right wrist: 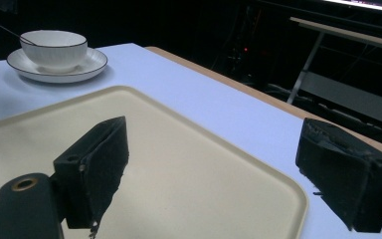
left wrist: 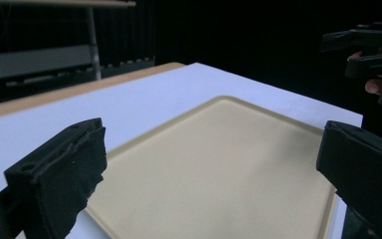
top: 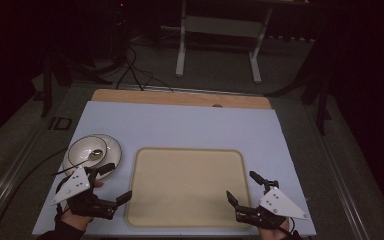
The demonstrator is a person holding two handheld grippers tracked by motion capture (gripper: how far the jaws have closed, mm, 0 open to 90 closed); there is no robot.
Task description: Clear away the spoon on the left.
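Left gripper (top: 114,184) hovers at the tray's near-left corner, jaws spread wide, nothing between them; in the left gripper view the two black jaws frame the bare tray (left wrist: 219,164) surface. Right gripper (top: 241,186) sits at the tray's near-right corner, jaws likewise wide apart and empty, pointing in over the tray's edge; the right gripper view looks across the tray (right wrist: 189,164) with the jaws low over it. Tray (top: 190,150) is beige, flat, rounded corners, nothing lying in it, and lies on the white table cover (top: 180,125). Just off the tray's far-left corner stands a white bowl (top: 87,148) on a saucer (top: 114,150), with a spoon (top: 82,160) in the bowl, its handle sticking out toward the near-left; in the right gripper view the bowl (right wrist: 53,47) and saucer (right wrist: 92,64) appear beyond the tray's far edge, clear of it. Left gripper is closest to the dishes, its upper jaw just beside the saucer rim but apart from it. Step judged: start pose, both grippers ready, no contact with anything yet. Likely next move: left gripper swings away from the tray toward the saucer and bowl, and needs to come in low at the saucer rim or bowl wall, closing gently so the spoon isn't tipped out. Right gripper probably waits by the tray or steadies it.
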